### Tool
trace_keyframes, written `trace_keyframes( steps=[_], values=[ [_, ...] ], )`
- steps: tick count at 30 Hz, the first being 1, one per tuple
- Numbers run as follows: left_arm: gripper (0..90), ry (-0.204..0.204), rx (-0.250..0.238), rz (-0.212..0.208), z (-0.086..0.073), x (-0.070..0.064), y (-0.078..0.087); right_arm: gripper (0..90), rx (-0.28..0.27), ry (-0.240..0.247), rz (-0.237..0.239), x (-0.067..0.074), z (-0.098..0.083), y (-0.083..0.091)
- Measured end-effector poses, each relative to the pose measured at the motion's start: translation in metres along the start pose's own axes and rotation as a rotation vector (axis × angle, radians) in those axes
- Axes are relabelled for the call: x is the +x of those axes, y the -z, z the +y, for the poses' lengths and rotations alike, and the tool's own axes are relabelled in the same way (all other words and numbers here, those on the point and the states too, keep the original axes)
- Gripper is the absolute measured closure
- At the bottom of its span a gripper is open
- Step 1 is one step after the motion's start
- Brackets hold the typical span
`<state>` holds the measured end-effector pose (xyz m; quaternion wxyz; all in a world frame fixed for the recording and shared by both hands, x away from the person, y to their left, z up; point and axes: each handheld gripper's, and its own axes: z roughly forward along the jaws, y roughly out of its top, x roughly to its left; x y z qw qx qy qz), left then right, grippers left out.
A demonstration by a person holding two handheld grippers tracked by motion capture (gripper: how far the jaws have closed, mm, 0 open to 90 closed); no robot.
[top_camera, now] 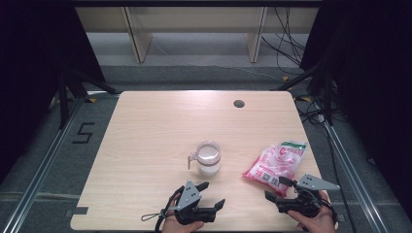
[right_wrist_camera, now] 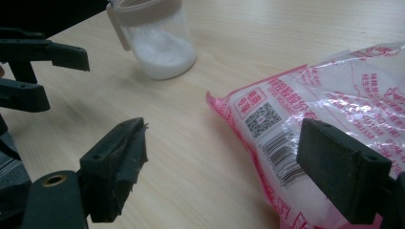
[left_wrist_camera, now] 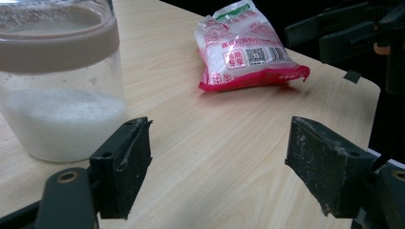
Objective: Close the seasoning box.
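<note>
Resting low at the near edge of the tabletop point(top_camera: 145, 145), both tongs stand with jaws spread wide and nothing between them. The right tongs point(top_camera: 278, 189) sit almost against the near, lower end of the pink-and-clear bag point(top_camera: 275, 162); in the right gripper view the bag's sealed corner point(right_wrist_camera: 305, 143) lies just ahead of and partly between the two black jaws, with the barcode panel facing up. The bag lies flat, its long axis slanting away from the right tongs toward the far right of the tabletop, green-printed top end farthest off. So the right tongs are plainly the nearer pair to it, and I judge that a short push forward along that slant would bring the jaws over the bag's near end.

The left tongs point(top_camera: 211, 194) point toward the clear jar point(top_camera: 209, 159), which stands upright just beyond them and slightly to their far side, holding white grains in its lower part, with a brownish band round its rim and a small handle or tab on its left side. In the left gripper view the jar point(left_wrist_camera: 57, 90) rises close ahead of the left jaw, off the centre line between the jaws, apart from both. The jar and bag are well apart, bare wood between them. The left tongs would need to swing a little toward the jar to straddle it.
</note>
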<state>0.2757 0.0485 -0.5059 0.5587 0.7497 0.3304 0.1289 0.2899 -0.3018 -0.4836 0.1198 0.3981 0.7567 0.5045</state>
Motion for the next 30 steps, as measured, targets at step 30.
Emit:
trace_keyframes(
  steps=[30],
  values=[
    [21.9,0.008,0.01,-0.001,-0.005,0.001,0.0,18.0,0.09,0.068,0.018,0.014,-0.014,0.002]
  ],
)
